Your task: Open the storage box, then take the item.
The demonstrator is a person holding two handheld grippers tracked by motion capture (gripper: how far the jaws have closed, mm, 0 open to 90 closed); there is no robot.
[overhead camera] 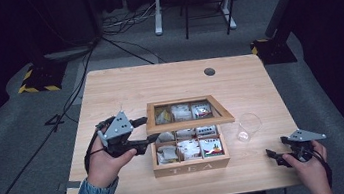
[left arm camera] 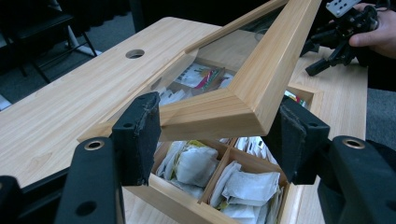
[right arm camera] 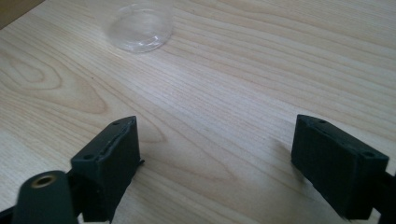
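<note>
A wooden tea box (overhead camera: 192, 166) marked TEA stands mid-table, its compartments holding several tea bags (left arm camera: 194, 163). Its glass-paned lid (overhead camera: 189, 123) is raised partway. My left gripper (overhead camera: 148, 129) is at the lid's front left corner. In the left gripper view, that corner of the lid (left arm camera: 243, 93) lies between the pads of my left gripper (left arm camera: 217, 135), which press on both sides of it. My right gripper (overhead camera: 274, 156) rests low on the table at the right, open with bare wood between the jaws of my right gripper (right arm camera: 215, 158).
A clear glass cup (overhead camera: 248, 126) stands right of the box, ahead of the right gripper; the same cup (right arm camera: 139, 28) is seen from there too. A round cable hole (overhead camera: 209, 71) sits near the table's far edge. Chairs and stands are on the floor beyond.
</note>
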